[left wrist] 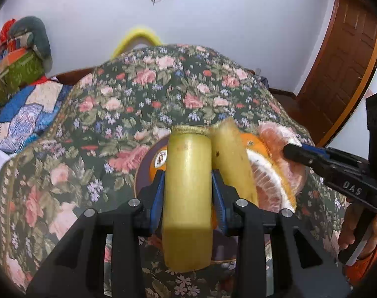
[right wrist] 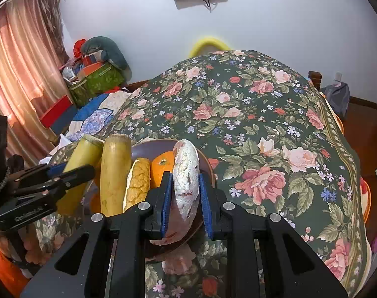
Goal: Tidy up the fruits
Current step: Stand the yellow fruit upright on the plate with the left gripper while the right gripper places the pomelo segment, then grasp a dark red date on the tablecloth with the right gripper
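My left gripper (left wrist: 187, 186) is shut on a pale yellow-green stalk piece (left wrist: 187, 193) and holds it over the dark round plate (left wrist: 145, 164). A second yellow stalk piece (left wrist: 232, 159), an orange (left wrist: 253, 146) and a grapefruit wedge (left wrist: 270, 181) lie on the plate. My right gripper (right wrist: 184, 196) is shut on a peeled pinkish grapefruit segment (right wrist: 186, 171) over the plate (right wrist: 151, 149). In the right wrist view the held stalk (right wrist: 83, 156), the other stalk (right wrist: 115, 171), a rind wedge (right wrist: 139, 181) and the orange (right wrist: 163, 166) show to the left. The left gripper (right wrist: 72, 171) shows there too.
The plate sits on a table with a floral cloth (right wrist: 263, 124). A bed with a patchwork quilt (left wrist: 27, 114) and green boxes (right wrist: 101, 79) lie at the left. A wooden door (left wrist: 342, 69) is at the right. A yellow chair back (right wrist: 208, 43) stands behind the table.
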Action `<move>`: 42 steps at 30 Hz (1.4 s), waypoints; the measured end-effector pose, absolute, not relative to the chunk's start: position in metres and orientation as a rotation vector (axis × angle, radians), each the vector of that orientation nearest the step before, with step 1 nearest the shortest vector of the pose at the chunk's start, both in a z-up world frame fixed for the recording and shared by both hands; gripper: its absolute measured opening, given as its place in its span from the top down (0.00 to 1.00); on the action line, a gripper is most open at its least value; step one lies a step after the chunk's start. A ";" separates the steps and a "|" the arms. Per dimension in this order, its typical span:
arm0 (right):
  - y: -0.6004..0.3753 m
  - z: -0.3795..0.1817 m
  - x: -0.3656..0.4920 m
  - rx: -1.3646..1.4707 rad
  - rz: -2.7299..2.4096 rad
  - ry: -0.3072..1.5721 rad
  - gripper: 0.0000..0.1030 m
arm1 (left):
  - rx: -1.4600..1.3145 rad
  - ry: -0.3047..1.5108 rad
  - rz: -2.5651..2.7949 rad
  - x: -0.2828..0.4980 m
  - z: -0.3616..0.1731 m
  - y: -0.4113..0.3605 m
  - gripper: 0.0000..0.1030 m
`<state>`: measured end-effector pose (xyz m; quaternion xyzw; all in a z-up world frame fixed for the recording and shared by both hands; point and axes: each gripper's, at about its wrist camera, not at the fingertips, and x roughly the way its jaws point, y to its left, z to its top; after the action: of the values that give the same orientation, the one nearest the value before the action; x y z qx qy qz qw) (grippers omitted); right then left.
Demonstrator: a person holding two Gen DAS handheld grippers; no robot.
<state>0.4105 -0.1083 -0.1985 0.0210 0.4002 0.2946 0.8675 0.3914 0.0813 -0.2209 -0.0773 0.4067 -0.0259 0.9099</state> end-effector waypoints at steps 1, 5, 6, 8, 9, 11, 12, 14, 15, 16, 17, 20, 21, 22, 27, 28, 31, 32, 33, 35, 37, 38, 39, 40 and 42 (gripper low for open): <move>-0.109 -0.199 0.410 0.044 0.619 0.841 0.80 | -0.153 0.830 -0.050 0.390 -0.221 0.081 0.65; -0.109 -0.200 0.406 0.030 0.620 0.847 0.80 | -0.127 0.832 -0.043 0.389 -0.221 0.077 0.65; -0.109 -0.201 0.406 0.027 0.620 0.848 0.80 | -0.119 0.833 -0.043 0.389 -0.221 0.076 0.65; -0.108 -0.204 0.404 0.024 0.616 0.858 0.79 | -0.109 0.840 -0.041 0.389 -0.222 0.075 0.65; -0.109 -0.206 0.404 0.027 0.616 0.862 0.78 | -0.103 0.849 -0.040 0.390 -0.223 0.074 0.65; -0.109 -0.208 0.403 0.036 0.617 0.868 0.77 | -0.099 0.857 -0.038 0.390 -0.225 0.073 0.65; -0.109 -0.208 0.403 0.037 0.616 0.869 0.76 | -0.092 0.859 -0.035 0.389 -0.226 0.072 0.65; -0.108 -0.208 0.403 0.036 0.617 0.875 0.73 | -0.082 0.863 -0.033 0.389 -0.226 0.072 0.64; -0.107 -0.208 0.404 0.035 0.616 0.882 0.72 | -0.080 0.864 -0.033 0.388 -0.225 0.072 0.62; -0.107 -0.208 0.405 0.039 0.612 0.887 0.71 | -0.079 0.862 -0.036 0.387 -0.224 0.072 0.61; -0.107 -0.208 0.405 0.040 0.607 0.889 0.71 | -0.079 0.859 -0.039 0.386 -0.223 0.072 0.59; -0.108 -0.207 0.403 0.020 0.585 0.881 0.64 | -0.074 0.832 -0.025 0.381 -0.216 0.073 0.41; -0.108 -0.206 0.403 0.016 0.580 0.875 0.62 | -0.073 0.824 -0.022 0.380 -0.214 0.073 0.39; -0.109 -0.206 0.402 0.013 0.577 0.872 0.58 | -0.069 0.817 -0.023 0.378 -0.212 0.073 0.39; -0.110 -0.203 0.399 0.008 0.588 0.873 0.57 | -0.065 0.824 -0.026 0.372 -0.208 0.071 0.39; -0.110 -0.203 0.398 0.003 0.579 0.874 0.57 | -0.067 0.825 -0.026 0.370 -0.208 0.072 0.39; -0.112 -0.200 0.395 0.005 0.571 0.874 0.57 | -0.074 0.826 -0.024 0.364 -0.206 0.073 0.39; -0.114 -0.197 0.392 0.010 0.570 0.869 0.57 | -0.077 0.826 -0.025 0.361 -0.204 0.074 0.39; -0.115 -0.195 0.390 0.012 0.570 0.866 0.57 | -0.078 0.825 -0.023 0.357 -0.202 0.074 0.39; -0.119 -0.187 0.384 0.013 0.569 0.853 0.57 | -0.078 0.820 -0.019 0.349 -0.197 0.073 0.39; -0.120 -0.177 0.376 0.006 0.566 0.837 0.57 | -0.078 0.814 -0.019 0.341 -0.191 0.073 0.39; -0.120 -0.173 0.372 0.002 0.570 0.830 0.57 | -0.078 0.809 -0.017 0.335 -0.187 0.073 0.39; -0.120 -0.169 0.368 -0.001 0.573 0.824 0.57 | -0.078 0.804 -0.016 0.331 -0.184 0.072 0.39; -0.120 -0.165 0.363 -0.004 0.575 0.816 0.57 | -0.079 0.798 -0.017 0.325 -0.179 0.072 0.39; -0.121 -0.155 0.351 -0.010 0.580 0.797 0.57 | -0.078 0.785 -0.018 0.313 -0.169 0.070 0.39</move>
<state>0.3510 -0.1210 -0.1555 -0.0047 0.3824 0.2785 0.8810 0.3127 0.0703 -0.1690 -0.0382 0.3826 -0.0090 0.9231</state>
